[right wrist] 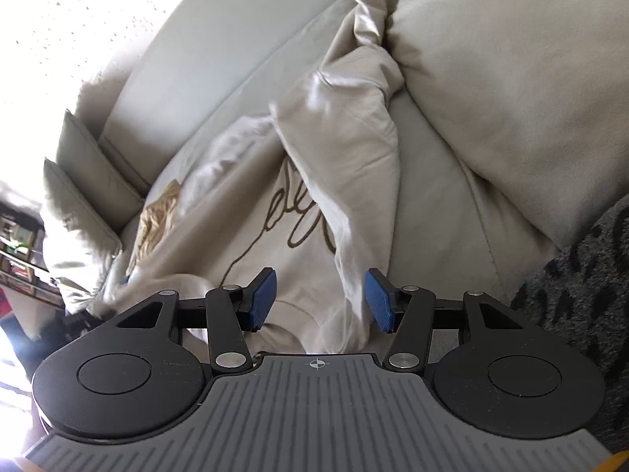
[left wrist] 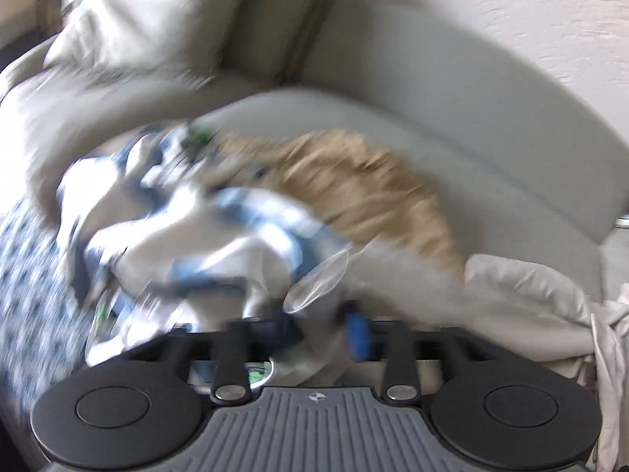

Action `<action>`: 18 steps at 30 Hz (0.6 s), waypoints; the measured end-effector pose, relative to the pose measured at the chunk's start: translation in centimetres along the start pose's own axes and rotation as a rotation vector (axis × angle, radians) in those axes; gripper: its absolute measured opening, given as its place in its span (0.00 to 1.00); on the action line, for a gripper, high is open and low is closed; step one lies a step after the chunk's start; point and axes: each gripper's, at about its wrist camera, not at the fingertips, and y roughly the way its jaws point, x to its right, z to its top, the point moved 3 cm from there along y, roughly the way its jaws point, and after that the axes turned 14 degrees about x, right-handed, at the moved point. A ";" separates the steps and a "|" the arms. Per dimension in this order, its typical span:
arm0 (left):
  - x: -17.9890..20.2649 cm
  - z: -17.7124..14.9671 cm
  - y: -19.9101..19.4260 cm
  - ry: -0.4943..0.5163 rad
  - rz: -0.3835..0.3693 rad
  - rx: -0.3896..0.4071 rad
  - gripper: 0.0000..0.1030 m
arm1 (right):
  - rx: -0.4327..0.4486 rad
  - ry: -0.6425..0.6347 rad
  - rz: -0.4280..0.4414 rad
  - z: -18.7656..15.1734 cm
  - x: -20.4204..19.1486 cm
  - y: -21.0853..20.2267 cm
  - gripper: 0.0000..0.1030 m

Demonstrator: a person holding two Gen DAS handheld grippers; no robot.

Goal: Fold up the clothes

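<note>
The left wrist view is blurred by motion. A white garment with blue bands [left wrist: 188,244] is bunched right in front of my left gripper [left wrist: 314,334]. Some of its cloth lies between the half-spread jaws and hides one pad; only one blue pad [left wrist: 357,334] shows. Whether the pads press the cloth I cannot tell. Behind it lies a tan fuzzy garment [left wrist: 354,188]. My right gripper [right wrist: 320,301] stands open, its blue pads [right wrist: 263,299] apart above a beige sweatshirt with brown script lettering [right wrist: 298,212] spread on the sofa seat. A fold of the sweatshirt runs between the pads, untouched.
Everything lies on a cream sofa [left wrist: 452,118] with loose back cushions [right wrist: 511,78]. A blue-and-white patterned fabric [left wrist: 23,275] is at the left. A dark grey patterned blanket [right wrist: 582,295] sits at the right edge. A beige garment [left wrist: 530,295] lies at the right. Shelves [right wrist: 15,244] stand beyond the sofa arm.
</note>
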 end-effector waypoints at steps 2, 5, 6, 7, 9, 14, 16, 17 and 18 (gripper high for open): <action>0.7 -0.8 -1.9 0.013 0.000 0.034 0.51 | -0.001 -0.003 -0.001 0.1 -0.3 0.0 0.56; 3.5 -1.7 -4.8 0.069 -0.147 0.072 0.59 | 0.005 -0.026 0.011 0.1 -1.1 0.0 0.56; 4.7 -2.1 -5.7 0.087 -0.209 0.069 0.60 | 0.004 -0.035 0.023 0.2 -1.5 0.1 0.57; 5.7 -2.4 -6.2 0.092 -0.252 0.061 0.61 | 0.002 -0.045 0.037 0.2 -1.9 0.2 0.55; 7.5 -3.3 -6.5 0.081 -0.307 0.026 0.63 | -0.032 -0.117 0.137 -0.3 -4.2 1.0 0.53; 8.3 -5.6 -5.4 0.057 -0.304 -0.113 0.62 | -0.087 -0.358 0.252 -3.4 -8.7 4.4 0.53; 7.4 -6.0 -5.0 0.007 -0.294 -0.153 0.63 | -0.075 -0.432 0.248 -4.5 -9.2 6.0 0.52; 6.9 -6.1 -4.9 -0.019 -0.295 -0.169 0.64 | -0.070 -0.469 0.246 -5.0 -9.5 6.7 0.52; 6.4 -6.1 -4.7 -0.043 -0.300 -0.184 0.66 | -0.083 -0.476 0.247 -5.4 -9.6 7.4 0.52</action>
